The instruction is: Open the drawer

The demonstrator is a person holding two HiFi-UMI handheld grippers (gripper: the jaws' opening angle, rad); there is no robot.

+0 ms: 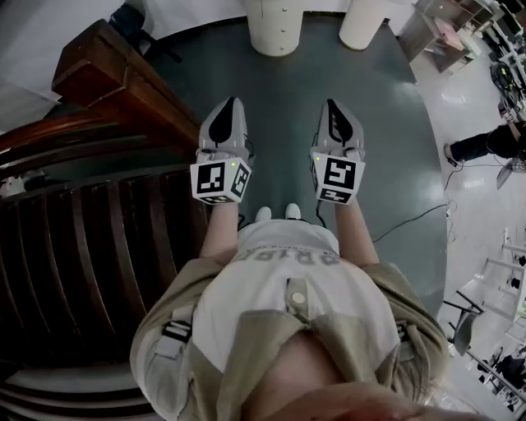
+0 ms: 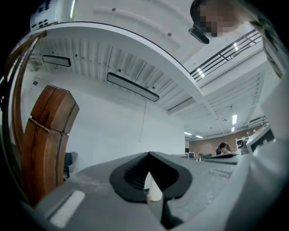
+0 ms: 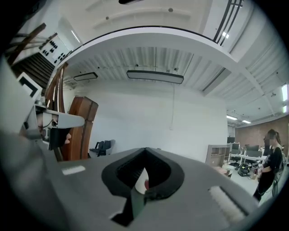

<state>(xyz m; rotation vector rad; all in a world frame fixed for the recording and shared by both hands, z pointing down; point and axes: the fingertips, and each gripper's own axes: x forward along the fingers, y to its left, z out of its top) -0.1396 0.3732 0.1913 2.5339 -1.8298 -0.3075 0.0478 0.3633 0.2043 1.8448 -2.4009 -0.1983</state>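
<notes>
Head view, looking steeply down: the person stands on a grey-green floor (image 1: 288,99) with both arms held out in front, one tool in each hand. The left hand-held gripper (image 1: 233,107) and the right hand-held gripper (image 1: 331,107) sit side by side, near each other but apart, both pointing to the far side of the room.

Both are clenched with nothing in them. In the left gripper view the jaws of that hand-held gripper (image 2: 149,155) meet at the tip, with just room behind them. It's the same story in the right gripper view (image 3: 145,151).

As for the drawer, honestly I can't pick one out. The only candidate is the big dark woodwork (image 1: 90,247) filling the left side, just beside the person's left arm. Neither tool touches it. Its brown post (image 2: 47,135) shows at the left of the left gripper view, and again (image 3: 81,126) at the left of the right gripper view.

Far ahead are two white columns (image 1: 275,25). A chair (image 3: 101,146) sits by the far wall, and another person (image 3: 273,162) stands far right.
</notes>
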